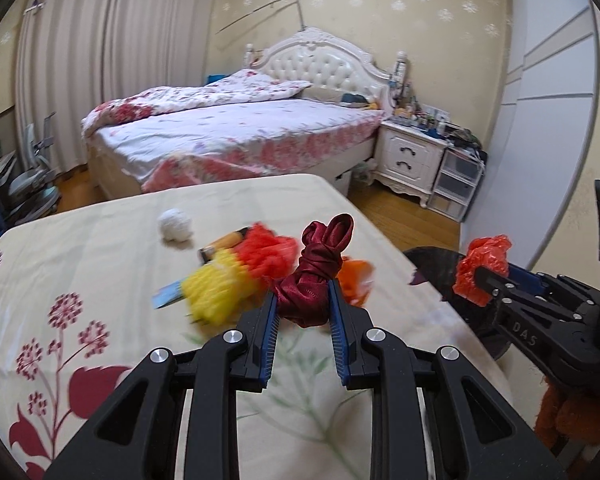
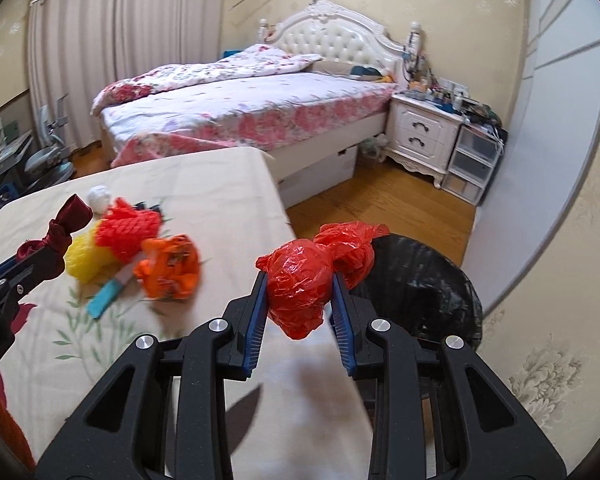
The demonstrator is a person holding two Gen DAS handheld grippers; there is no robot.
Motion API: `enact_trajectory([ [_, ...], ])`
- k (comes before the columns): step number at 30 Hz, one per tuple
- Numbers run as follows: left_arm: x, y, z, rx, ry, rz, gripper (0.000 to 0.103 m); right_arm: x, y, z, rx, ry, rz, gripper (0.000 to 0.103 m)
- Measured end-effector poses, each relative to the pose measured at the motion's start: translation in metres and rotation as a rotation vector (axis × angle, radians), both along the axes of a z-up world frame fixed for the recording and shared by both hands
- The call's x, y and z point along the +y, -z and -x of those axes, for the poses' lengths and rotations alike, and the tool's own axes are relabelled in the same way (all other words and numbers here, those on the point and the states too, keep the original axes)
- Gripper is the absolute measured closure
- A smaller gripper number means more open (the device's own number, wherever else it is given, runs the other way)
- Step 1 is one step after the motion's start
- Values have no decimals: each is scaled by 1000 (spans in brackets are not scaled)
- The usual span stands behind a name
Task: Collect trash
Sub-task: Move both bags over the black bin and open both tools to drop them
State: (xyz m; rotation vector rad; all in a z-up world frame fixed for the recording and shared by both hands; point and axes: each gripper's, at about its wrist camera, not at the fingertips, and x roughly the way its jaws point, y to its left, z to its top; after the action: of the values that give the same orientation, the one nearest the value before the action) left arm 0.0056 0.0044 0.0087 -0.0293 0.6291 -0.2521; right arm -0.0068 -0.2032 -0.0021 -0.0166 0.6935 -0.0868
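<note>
Our left gripper [image 1: 303,306] is clamped on a knotted maroon ribbon [image 1: 318,270], lifted above the table [image 1: 100,240] near its right edge. Our right gripper [image 2: 300,300] is closed on a crumpled red bag [image 2: 304,280], held past the table's right edge, just beside the black bin [image 2: 428,280] on the floor.

On the tabletop's flowered cloth the trash lies together towards the far right corner: a red net [image 2: 130,228] touching a yellow net [image 2: 82,258], an orange wrapper [image 2: 170,266] just beside them, a blue strip [image 2: 106,296] nearer us, and a white ball [image 2: 99,198] farthest back. A brown stick [image 1: 224,244] pokes out behind the nets.
</note>
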Motion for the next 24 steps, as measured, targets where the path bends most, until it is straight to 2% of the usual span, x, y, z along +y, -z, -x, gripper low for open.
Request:
enact_trajectory([
  [12, -84, 15, -37, 22, 123, -44, 78, -76, 24, -27, 26, 137, -47, 73],
  [24, -143, 39, -81, 70, 189, -102, 78, -113, 48, -51, 63, 199, -92, 73],
])
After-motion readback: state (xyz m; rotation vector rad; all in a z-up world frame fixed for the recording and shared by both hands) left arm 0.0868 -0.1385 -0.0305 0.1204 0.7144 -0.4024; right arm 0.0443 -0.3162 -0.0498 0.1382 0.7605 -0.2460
